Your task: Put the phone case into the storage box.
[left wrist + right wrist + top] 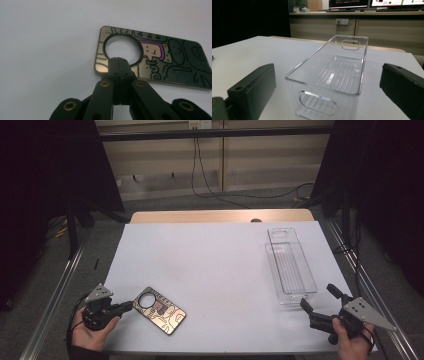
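A dark, glossy card (160,310) with a round hole and cartoon drawings lies flat near the front left of the white table (210,255). My left gripper (131,306) points at its left end. In the left gripper view the jaws are pressed together, and the left gripper (119,60) has its tips over the near rim of the hole in the card (175,62), with nothing between them. My right gripper (319,297) stands open at the front right, just short of the near end of an empty clear plastic bin (272,265). The right gripper (328,82) frames that bin (354,37).
The bin runs lengthwise away from me along the table's right side, with handle cutouts at both ends. A wooden strip (220,216) borders the far edge. Metal rails (52,295) flank the table, and cables hang at the back wall.
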